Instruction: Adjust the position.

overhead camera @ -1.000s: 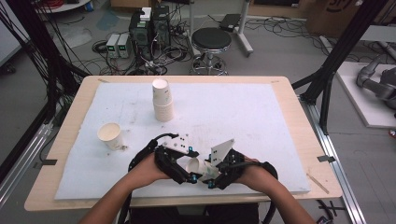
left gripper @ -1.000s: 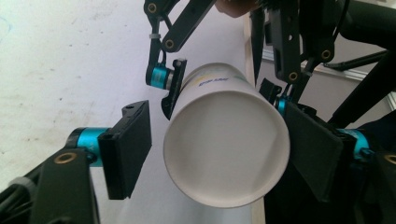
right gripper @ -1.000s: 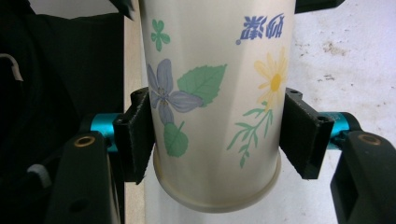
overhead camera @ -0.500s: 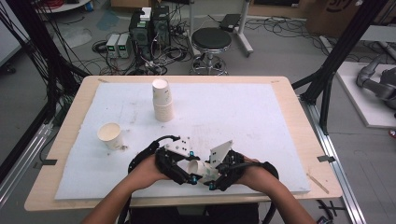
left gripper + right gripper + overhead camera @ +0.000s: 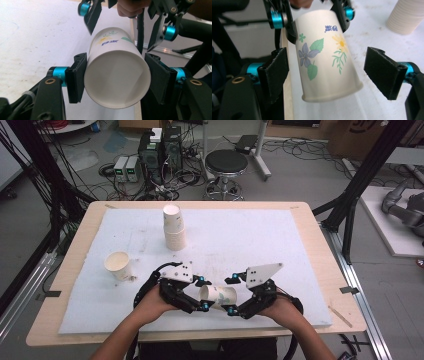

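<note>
High view overhead, facing forward-down; both gripper views close, sharing flowered cup (image 5: 218,295).

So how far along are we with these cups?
Done: a stack of cups stands mid-table. In hand: the left gripper is shut on a flowered cup held sideways; the right gripper is open around its base end. Left: one loose cup stands apart at the left, probably still to be stacked.

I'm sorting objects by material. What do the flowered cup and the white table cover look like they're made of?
The flowered cup looks like thin matte paper: a rolled rim, printed flowers and no gloss. The white table cover seems to be a foam or fibre board, dull and scuffed with small marks; which of the two is unclear.
</note>
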`<state>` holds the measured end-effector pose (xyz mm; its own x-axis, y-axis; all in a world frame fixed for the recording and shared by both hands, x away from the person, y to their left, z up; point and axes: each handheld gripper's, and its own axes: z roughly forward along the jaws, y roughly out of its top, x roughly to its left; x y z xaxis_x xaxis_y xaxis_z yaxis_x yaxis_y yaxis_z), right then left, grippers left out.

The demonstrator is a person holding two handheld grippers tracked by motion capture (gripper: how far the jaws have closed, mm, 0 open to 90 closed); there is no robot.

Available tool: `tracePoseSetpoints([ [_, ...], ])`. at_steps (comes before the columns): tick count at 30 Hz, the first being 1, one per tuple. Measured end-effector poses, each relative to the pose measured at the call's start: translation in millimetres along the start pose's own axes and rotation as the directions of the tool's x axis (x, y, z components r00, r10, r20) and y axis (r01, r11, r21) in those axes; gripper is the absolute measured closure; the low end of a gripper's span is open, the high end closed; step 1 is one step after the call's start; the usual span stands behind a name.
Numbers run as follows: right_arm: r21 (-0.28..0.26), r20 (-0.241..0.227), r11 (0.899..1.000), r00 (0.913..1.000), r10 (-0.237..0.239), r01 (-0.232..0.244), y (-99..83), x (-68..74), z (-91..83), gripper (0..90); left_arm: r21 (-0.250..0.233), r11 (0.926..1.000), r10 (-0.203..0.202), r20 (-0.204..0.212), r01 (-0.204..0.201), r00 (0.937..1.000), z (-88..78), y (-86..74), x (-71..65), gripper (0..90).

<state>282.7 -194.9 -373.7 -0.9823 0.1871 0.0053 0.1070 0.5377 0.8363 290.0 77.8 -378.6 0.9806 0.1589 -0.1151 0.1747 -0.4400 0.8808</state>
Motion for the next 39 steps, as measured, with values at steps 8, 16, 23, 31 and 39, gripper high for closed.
tracePoseSetpoints([
  [8, -0.109, 0.045, 0.993, 0.9983, 0.038, -0.033, -10.5, -1.4, -14.0, 20.1, -0.081, 0.9967, 0.005, -0.013, -0.006, 0.9999, -5.5, -6.6, -0.8, 37.4],
  [16, -0.179, 0.066, 0.983, 0.9962, 0.057, -0.045, -24.5, 0.8, -21.6, 20.1, -0.158, 0.9872, 0.016, -0.018, -0.018, 0.9997, -9.3, -13.4, -2.6, 37.4],
  [23, -0.199, 0.048, 0.979, 0.997, 0.061, -0.051, -34.6, 2.9, -19.4, 20.2, -0.183, 0.9831, 0.01, -0.012, -0.012, 0.9999, -11.4, -20.4, -3.0, 37.4],
  [31, -0.198, 0.012, 0.979, 0.9981, 0.061, -0.057, -38.9, 2.4, -14.6, 20.3, -0.237, 0.9711, 0.027, 0.004, -0.025, 0.9996, -18.8, -19.9, -4.2, 37.4],
  [39, -0.206, -0.009, 0.977, 0.9986, 0.052, -0.053, -37.8, 3.5, -11.2, 20.5, -0.269, 0.9626, 0.042, 0.024, -0.034, 0.9988, -19.1, -18.1, -6.2, 37.4],
])
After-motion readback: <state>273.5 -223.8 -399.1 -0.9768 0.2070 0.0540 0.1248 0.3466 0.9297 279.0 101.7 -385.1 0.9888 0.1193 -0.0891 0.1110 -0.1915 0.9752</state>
